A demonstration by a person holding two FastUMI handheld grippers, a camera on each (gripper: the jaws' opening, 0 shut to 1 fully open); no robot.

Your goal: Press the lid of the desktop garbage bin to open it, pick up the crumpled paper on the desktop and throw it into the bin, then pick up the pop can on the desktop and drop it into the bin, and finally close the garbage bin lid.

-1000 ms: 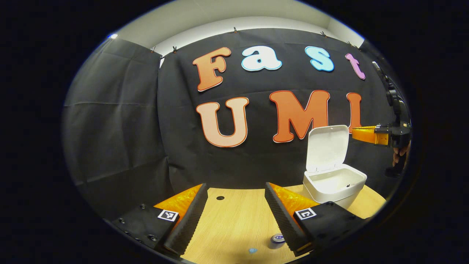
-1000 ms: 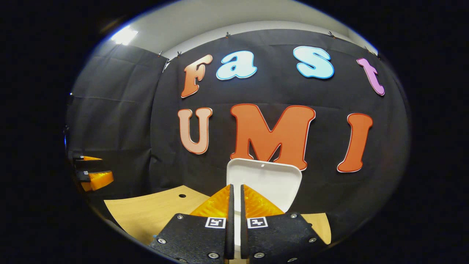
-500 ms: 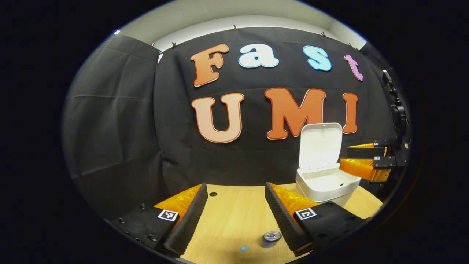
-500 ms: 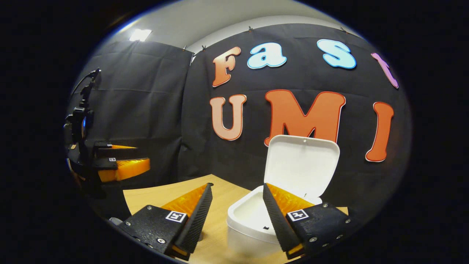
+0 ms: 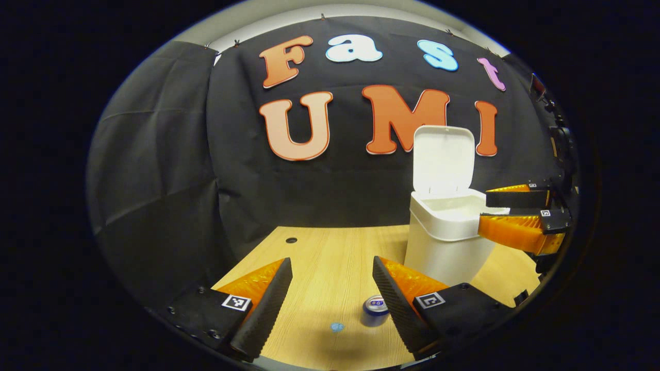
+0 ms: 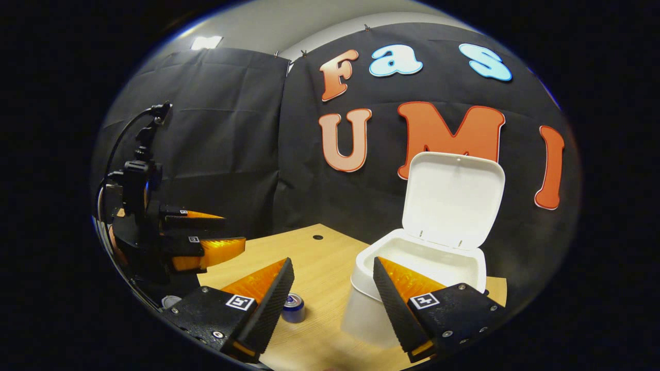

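The white desktop bin (image 5: 443, 242) stands on the wooden table with its lid (image 5: 443, 159) swung upright; in the right gripper view the bin (image 6: 420, 257) and its lid (image 6: 454, 201) are just ahead. A small pop can (image 5: 375, 308) stands upright by my left gripper's right finger. My left gripper (image 5: 330, 304) is open above the table with nothing between its fingers. My right gripper (image 6: 330, 304) is also open and holds nothing, with its right finger in front of the bin and the can (image 6: 294, 307) beyond its left finger.
The other gripper (image 5: 515, 216) hangs open beside the bin's right side. The left gripper (image 6: 206, 239), with a camera mast above it, is at the far left. The table (image 5: 319, 257) has a cable hole (image 5: 291, 240) and a small blue dot (image 5: 337, 326).
My right gripper went from shut above the bin to open and drew back and down to its side. My left gripper sank toward the table, bringing the can closer.
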